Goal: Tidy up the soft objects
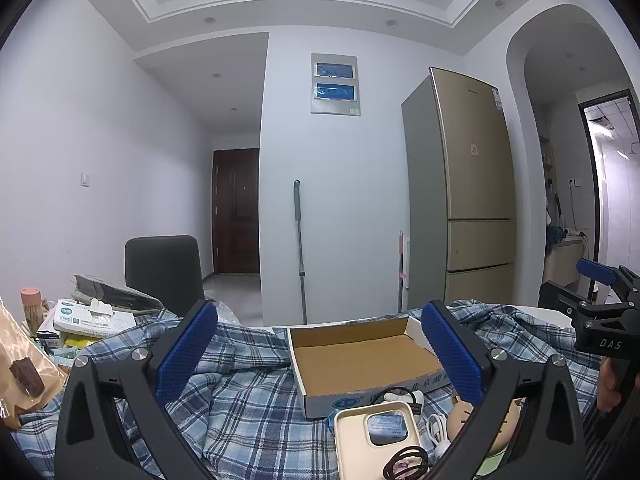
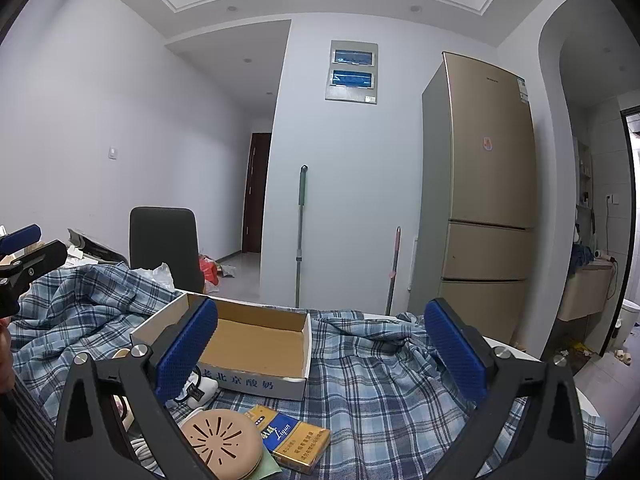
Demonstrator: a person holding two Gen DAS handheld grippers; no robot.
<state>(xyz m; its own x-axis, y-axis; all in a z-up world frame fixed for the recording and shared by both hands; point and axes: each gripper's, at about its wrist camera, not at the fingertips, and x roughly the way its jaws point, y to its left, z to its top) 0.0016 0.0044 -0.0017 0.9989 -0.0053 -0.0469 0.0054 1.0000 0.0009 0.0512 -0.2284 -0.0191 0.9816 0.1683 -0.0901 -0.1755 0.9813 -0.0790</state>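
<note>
Landmark: open cardboard box (image 1: 360,360), lying on the blue plaid cloth (image 1: 240,400) that covers the table.

Left of box, well apart: tissue pack (image 1: 94,316). Left gripper (image 1: 320,356) hangs over the cloth, jaws wide, gripping nothing.

Just in front of the box: cream phone case (image 1: 376,432), white cable (image 1: 436,428), dark hair tie (image 1: 406,462), tan round cushion (image 2: 222,438) and a gold-and-blue carton (image 2: 296,442) beside it.

Right gripper (image 2: 320,354) faces the box, jaws wide, nothing between them.
</note>
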